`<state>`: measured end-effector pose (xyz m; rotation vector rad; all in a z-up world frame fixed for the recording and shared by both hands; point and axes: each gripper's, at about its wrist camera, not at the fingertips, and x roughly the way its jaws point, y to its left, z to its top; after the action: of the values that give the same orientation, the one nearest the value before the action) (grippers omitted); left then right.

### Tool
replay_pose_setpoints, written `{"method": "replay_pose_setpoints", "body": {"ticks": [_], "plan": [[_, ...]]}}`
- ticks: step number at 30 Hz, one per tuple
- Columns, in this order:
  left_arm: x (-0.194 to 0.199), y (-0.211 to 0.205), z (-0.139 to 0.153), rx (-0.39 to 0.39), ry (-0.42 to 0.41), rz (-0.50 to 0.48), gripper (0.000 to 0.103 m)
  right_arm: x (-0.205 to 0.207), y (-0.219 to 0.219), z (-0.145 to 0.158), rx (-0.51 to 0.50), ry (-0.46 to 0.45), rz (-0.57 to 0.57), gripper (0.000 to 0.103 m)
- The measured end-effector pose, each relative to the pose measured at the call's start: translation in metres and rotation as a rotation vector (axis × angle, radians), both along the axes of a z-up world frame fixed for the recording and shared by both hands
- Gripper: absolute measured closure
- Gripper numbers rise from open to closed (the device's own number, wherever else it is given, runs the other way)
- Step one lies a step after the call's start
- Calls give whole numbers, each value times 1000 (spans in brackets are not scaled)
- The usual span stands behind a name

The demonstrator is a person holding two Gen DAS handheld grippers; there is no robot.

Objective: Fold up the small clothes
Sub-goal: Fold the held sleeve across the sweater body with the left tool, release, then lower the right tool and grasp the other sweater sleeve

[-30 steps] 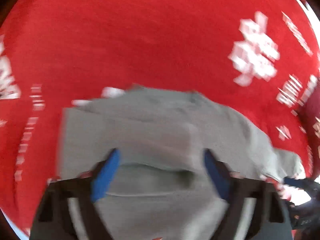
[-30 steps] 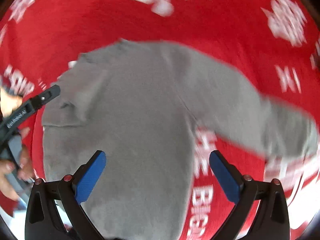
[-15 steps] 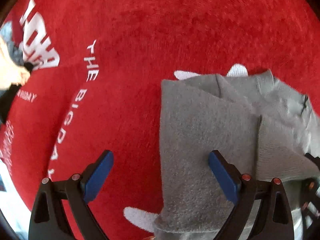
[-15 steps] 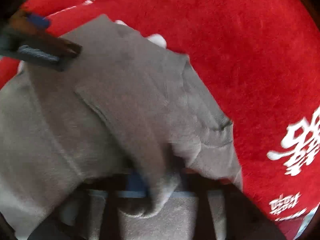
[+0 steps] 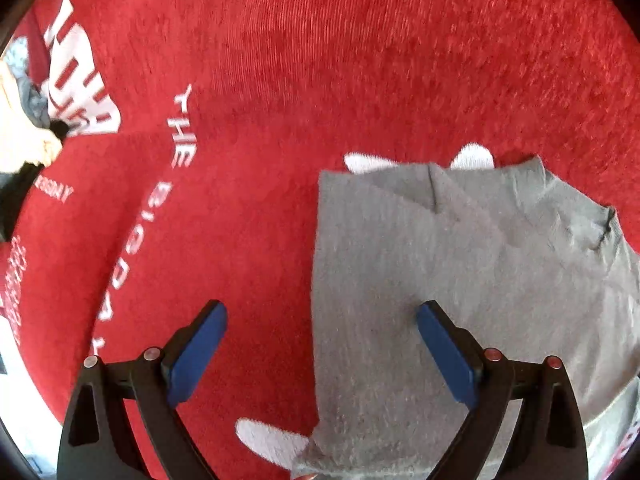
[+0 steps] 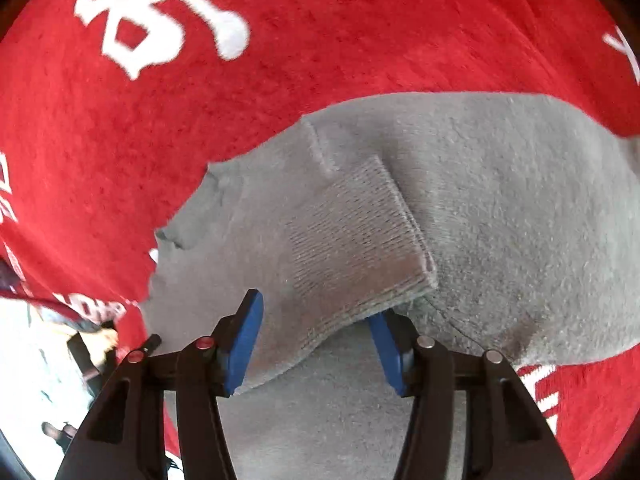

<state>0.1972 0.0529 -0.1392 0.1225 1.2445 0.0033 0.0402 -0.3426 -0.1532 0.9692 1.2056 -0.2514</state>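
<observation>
While the grey sweater [image 6: 500, 208] is lying partly folded on the red blanket [image 6: 360, 40], I'm watching its ribbed cuff [image 6: 352, 240] sitting on top of the body, sleeve doubled over across the chest. In the left wrist view the sweater [image 5: 460, 280] is filling the lower right, w/ one straight folded edge running down the middle of the pic and the neckline up near the right rim. White print on the blanket [image 5: 360, 60] is peeking out from under the top edge and the bottom corner of the fabric.

My right gripper [image 6: 316, 328] is pointing steeply down at the cuff; its jaws are opening, and the cuff's hem is hanging btwn the blue pads [image 6: 244, 340], draped over the right one. I'm not seeing the pads pressing on it, so I'm reading it as let go.

My left gripper [image 5: 320, 340] is standing wide apart, nothing clamped: one pad [image 5: 196, 356] is hovering over bare blanket, the other over the sweater, straddling the folded edge.

Beyond that, white lettering [image 5: 180, 132] is running along the blanket at left. At the far left rim a bit of a person [image 5: 24, 144] is showing, too blurred to tell more.
</observation>
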Motion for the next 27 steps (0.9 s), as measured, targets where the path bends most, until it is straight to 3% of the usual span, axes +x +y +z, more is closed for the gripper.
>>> {"method": "replay_pose_setpoints", "body": {"ticks": [1,2,3,7,11,12,13,15,17,21,27], "plan": [[4,-1,-2,19,5,1,6,1,-1,-1,8,11,-13,53],[7,0,-3,25,6,5,6,7,-5,0,10,19,-10,86],[9,-1,-2,31,0,6,6,12,-3,2,4,12,6,95],[13,-4,-8,81,-17,-22,6,32,8,31,-89,-52,119,95],[17,9,-8,31,31,11,6,14,-5,12,-150,113,117,91],[18,14,-7,32,46,18,6,3,-12,10,-125,107,85,90],[16,14,-3,38,53,18,6,-13,-19,13,-85,80,41,85],[8,15,8,40,44,-12,6,-30,-24,22,-107,99,30,61],[-3,13,19,40,38,-48,6,-48,-27,30,-128,120,38,52],[-37,-1,37,26,54,-123,6,-84,-28,43,-56,126,74,52],[-104,-11,40,30,122,-232,6,-154,-2,38,-5,223,221,52]]}}
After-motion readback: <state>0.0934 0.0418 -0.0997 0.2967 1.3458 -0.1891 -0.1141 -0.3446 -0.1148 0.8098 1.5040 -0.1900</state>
